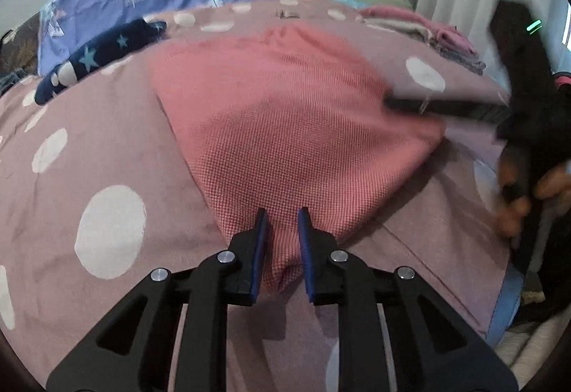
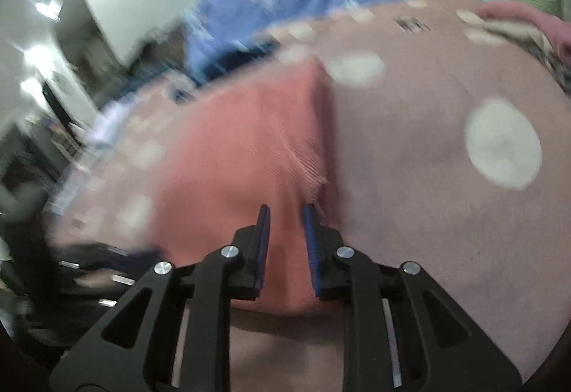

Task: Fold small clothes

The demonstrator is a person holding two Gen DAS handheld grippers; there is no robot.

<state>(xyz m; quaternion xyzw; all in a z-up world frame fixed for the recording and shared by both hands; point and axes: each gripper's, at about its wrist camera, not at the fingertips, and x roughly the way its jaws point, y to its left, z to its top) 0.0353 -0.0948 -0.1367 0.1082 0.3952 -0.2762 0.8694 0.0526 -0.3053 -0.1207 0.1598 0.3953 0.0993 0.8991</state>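
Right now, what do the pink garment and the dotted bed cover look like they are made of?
The pink garment looks like a waffle or pique knit: a fine raised grid shows, matte, probably cotton. The bed cover looks like a smooth, soft woven or brushed fabric, mauve with white dots, without sheen; the fibre itself cannot be told.
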